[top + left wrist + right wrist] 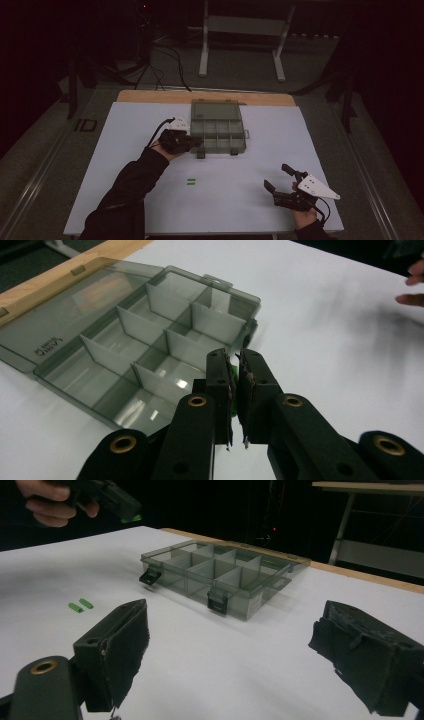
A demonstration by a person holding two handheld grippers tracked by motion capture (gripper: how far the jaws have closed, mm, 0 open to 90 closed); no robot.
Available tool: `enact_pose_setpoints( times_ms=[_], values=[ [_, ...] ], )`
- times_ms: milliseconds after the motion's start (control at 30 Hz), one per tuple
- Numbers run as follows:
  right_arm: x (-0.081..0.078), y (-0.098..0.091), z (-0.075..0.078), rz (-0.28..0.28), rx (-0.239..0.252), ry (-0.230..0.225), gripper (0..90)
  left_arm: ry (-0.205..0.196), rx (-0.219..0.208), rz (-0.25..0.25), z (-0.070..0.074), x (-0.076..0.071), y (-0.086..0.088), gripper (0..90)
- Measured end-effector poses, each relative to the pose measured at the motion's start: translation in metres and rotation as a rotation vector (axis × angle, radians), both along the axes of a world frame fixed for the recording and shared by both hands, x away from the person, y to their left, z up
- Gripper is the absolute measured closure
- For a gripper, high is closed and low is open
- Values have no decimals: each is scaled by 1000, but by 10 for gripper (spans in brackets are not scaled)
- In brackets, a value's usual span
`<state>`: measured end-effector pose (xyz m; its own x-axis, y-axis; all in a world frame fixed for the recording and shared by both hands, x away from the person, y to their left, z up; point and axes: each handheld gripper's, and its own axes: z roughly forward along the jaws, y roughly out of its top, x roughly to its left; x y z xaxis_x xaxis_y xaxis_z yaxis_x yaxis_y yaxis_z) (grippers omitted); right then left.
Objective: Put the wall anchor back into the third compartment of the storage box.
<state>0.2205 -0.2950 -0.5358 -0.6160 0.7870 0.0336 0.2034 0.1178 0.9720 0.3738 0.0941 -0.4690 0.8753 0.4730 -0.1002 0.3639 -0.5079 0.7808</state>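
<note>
A person at a white table (pixel 150 200) works with a claw in each hand beside a smoky-grey compartment box (pixel 218 131), which lies open near the table's far edge with its lid (pixel 215 109) folded flat behind it and its two dark latches (pixel 150 576) facing the person. The left claw (pixel 192 142) is held over the box's near left corner, its jaws pressed together on a small green piece (pixel 233 374); in the left gripper view only a sliver of green shows between the pads, so its shape is hard to make out. The same green speck (pixel 131 518) peeks from that claw's tip in the right gripper view, up and to the left of the box. The box's divided cells look bare in the left gripper view. Two more green pieces (pixel 190 182) lie side by side on the table in front of the box, well apart from it. The right claw (pixel 278 178) sits near the table's front edge, far to the right of the box, jaws spread wide with nothing between them and aimed toward the box's latched side.
</note>
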Motion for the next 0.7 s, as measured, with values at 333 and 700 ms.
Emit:
enact_pose_setpoints(
  times_ms=[333,700],
  values=[
    [0,-1,0,0,7,0,130,-17,3,40,11,20,-28,835],
    [0,-3,1,7,14,-11,130,-11,-21,84,11,41,-52,835]
  ],
)
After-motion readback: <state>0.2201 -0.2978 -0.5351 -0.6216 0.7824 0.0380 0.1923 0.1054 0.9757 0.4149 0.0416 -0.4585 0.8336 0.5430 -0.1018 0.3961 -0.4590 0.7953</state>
